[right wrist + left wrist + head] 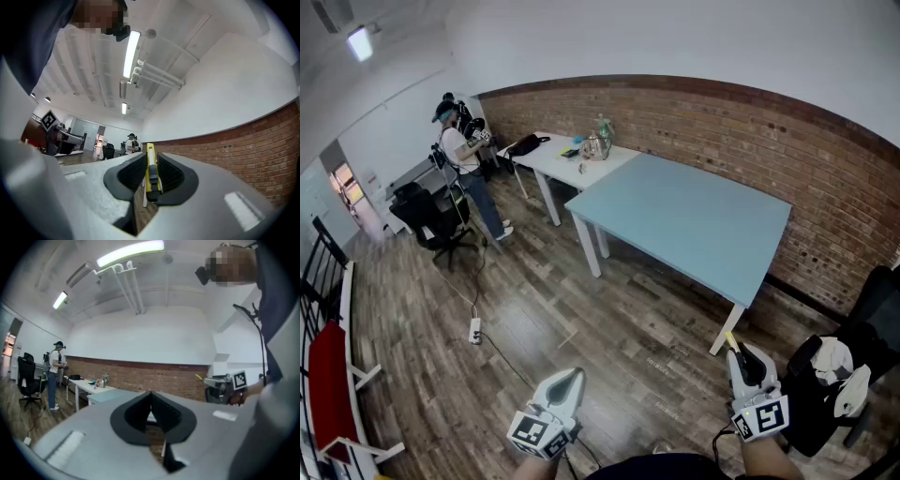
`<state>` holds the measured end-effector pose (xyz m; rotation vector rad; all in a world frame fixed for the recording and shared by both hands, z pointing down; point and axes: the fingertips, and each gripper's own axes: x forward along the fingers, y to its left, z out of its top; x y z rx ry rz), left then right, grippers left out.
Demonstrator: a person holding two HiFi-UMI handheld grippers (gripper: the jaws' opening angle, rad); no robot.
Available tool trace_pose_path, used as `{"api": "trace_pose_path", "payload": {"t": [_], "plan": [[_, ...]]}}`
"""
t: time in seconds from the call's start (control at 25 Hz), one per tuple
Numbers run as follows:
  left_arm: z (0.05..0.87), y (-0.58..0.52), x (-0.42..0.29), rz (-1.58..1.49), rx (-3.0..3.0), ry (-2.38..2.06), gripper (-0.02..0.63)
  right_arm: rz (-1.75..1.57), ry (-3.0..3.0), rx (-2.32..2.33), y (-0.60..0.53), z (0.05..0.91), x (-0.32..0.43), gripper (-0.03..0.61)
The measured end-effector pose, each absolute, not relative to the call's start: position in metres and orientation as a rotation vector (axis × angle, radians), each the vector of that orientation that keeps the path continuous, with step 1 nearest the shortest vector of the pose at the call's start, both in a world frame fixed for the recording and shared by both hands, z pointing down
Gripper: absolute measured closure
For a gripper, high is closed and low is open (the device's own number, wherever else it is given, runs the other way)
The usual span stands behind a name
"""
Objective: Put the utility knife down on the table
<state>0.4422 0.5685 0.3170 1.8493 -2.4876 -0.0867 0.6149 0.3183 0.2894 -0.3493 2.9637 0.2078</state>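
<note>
Bright, even light falls from the strip lamp (pixel 131 253) above me, which is blown out white. Below it my left gripper (pixel 150 397) is blurred; picture edges bend and darken.

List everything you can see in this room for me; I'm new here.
Blue table: one, light blue, middle, beside the brick wall.
White table: one, white, behind it, holding small clutter.
Office chair: one, black, far left.
Draped chair: one, black under white cloth, right.
Power strip: one, white, on the floor.
Bench: one, red, left edge.
Person: one, white top, by the white table.
Utility knife: one, yellow, in the right gripper.
Left gripper: white, shut, empty.
Right gripper: white, clamping the knife.
</note>
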Motion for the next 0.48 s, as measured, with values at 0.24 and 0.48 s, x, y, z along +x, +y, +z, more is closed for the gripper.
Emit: {"api": "trace_pose_path", "payload": {"t": [0.24,0.48], "plan": [[0.323,0.542,0.451,-0.026,1.866,-2.457,0.629,0.187,2.961,-0.365,0.296,0.293,0.611,0.509],[0.335,0.527,0.441,-0.013,1.842,-2.449,0.629,0.144,2.974,-0.379,0.273,0.296,0.619,0.508]]}}
